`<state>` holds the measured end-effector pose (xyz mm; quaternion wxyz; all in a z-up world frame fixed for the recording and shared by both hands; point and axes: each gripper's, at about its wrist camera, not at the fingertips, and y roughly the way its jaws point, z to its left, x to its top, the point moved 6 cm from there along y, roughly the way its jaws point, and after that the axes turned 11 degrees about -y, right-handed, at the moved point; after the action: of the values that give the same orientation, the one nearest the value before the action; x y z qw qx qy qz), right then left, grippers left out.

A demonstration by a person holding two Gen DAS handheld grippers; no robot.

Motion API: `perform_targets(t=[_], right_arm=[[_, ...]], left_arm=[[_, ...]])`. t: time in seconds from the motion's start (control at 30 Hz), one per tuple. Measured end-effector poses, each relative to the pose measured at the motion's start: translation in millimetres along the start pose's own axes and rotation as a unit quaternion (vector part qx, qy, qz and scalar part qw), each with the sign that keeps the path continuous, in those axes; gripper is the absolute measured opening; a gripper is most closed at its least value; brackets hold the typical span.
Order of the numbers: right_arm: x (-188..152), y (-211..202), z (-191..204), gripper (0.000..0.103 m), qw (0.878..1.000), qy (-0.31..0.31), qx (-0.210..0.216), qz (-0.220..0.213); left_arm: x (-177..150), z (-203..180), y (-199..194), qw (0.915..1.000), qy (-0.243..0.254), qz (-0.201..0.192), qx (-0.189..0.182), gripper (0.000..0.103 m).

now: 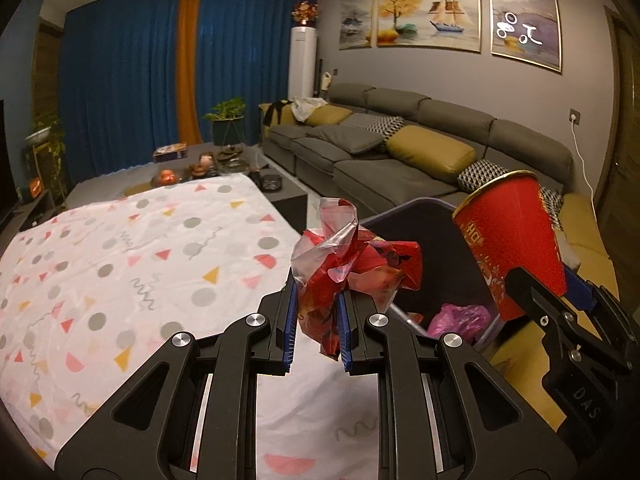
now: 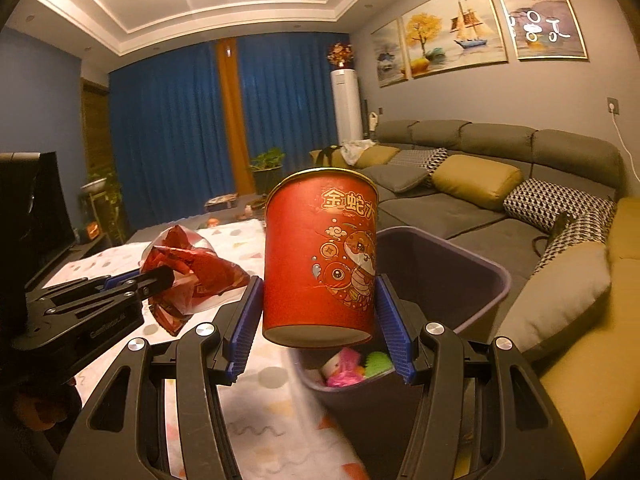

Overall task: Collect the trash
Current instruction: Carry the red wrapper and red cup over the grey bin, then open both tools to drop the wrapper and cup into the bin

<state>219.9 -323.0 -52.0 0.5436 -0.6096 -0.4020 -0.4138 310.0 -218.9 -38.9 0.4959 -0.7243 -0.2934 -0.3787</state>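
Note:
My left gripper is shut on a crumpled red and clear plastic wrapper, held in the air by the table's right edge, left of the bin. The wrapper also shows in the right wrist view. My right gripper is shut on a red paper cup with gold print, held upright above the dark trash bin. The cup and bin also show in the left wrist view. Pink and green trash lies in the bin.
A table under a white patterned cloth is on the left. A grey sofa with yellow and checked cushions runs along the right wall. A dark coffee table with small items stands farther back. Blue curtains hang behind.

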Motion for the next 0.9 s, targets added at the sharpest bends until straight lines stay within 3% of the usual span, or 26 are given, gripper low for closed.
perform_targets(t=[0.4, 0.8, 0.9], right_arm=[[-8.0, 12.5, -36.3, 0.055, 0.998, 0.037, -0.042, 0.007], [-7.5, 29.9, -50.0, 0.056, 0.998, 0.054, -0.039, 0.008], [-7.6, 34.0, -52.7, 0.057, 0.998, 0.056, -0.038, 0.010]], left_arm=[[1.5, -41.8, 41.4, 0.9988, 0.019, 0.016, -0.042, 0.017], [-0.1, -62.1, 77.1, 0.9954, 0.016, 0.037, -0.087, 0.019], [-2.8, -62.0, 83.9, 0.9938, 0.013, 0.044, -0.101, 0.025]])
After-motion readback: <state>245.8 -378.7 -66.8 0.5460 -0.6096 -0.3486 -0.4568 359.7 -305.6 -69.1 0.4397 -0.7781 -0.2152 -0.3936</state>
